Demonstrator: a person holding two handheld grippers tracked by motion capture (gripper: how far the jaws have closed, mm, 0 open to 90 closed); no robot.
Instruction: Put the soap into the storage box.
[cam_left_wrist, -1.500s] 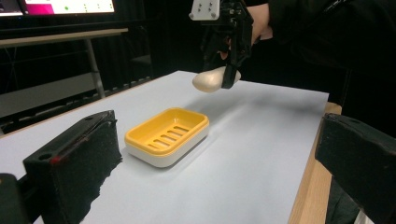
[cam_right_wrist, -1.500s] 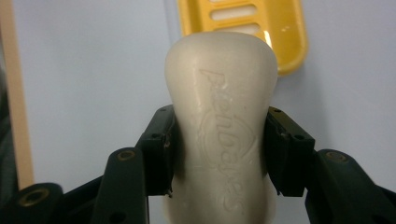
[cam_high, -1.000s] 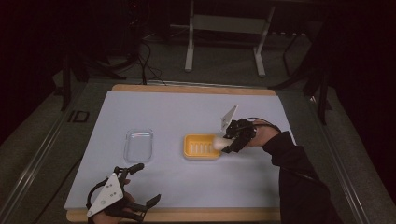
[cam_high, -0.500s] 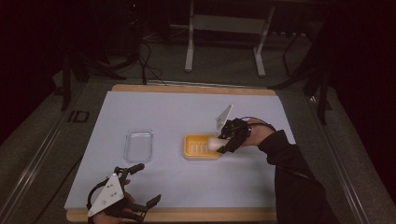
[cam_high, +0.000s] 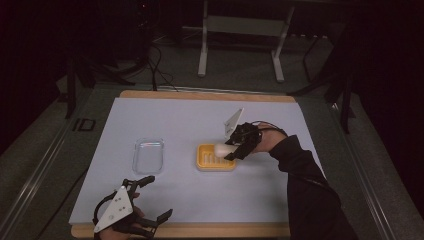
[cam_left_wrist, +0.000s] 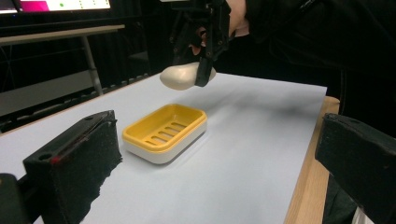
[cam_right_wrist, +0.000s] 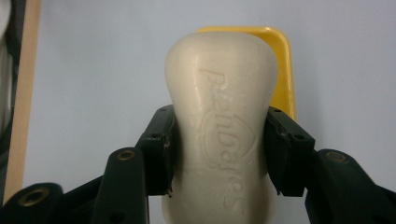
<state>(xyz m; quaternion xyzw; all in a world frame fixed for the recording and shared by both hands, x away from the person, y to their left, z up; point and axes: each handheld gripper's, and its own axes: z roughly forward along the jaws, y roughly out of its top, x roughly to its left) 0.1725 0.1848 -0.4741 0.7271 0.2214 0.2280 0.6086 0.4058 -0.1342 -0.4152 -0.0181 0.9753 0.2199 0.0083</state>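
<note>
1. My right gripper (cam_high: 231, 151) has its fingers (cam_right_wrist: 159, 149) clamped on both flanks of the soap (cam_right_wrist: 222, 140), holding it firmly at its waist; the pale bar juts out well past the fingertips, stamped face toward the camera.
2. The soap (cam_left_wrist: 183, 75) hangs in the air over the far end of the yellow dish (cam_left_wrist: 164, 131), clear of it and not touching the rim, as the left gripper view shows from the side.
3. The dish (cam_high: 215, 157) sits on the blue mat (cam_high: 200, 200) near the middle of the bench (cam_high: 180, 230), its slotted tray bare.
4. A clear lid (cam_high: 148, 155) lies flat on the mat, well apart to the dish's left.
5. My left gripper (cam_high: 160, 200) rests at the near edge of the bench, fingers (cam_left_wrist: 74, 163) spread wide with nothing between them, taking no part yet.
6. The step in hand, as I judge it, is carrying the bar at the dish: either setting it in or lifting it away. From this moment alone I cannot tell which.
7. If it goes in, the next move calls for lining the bar's long axis up with the tray, lowering until it rests on the slots, then easing the fingers apart without dragging it.
8. The bar looks smooth, so a tilt on release might let it slide against the rim.
</note>
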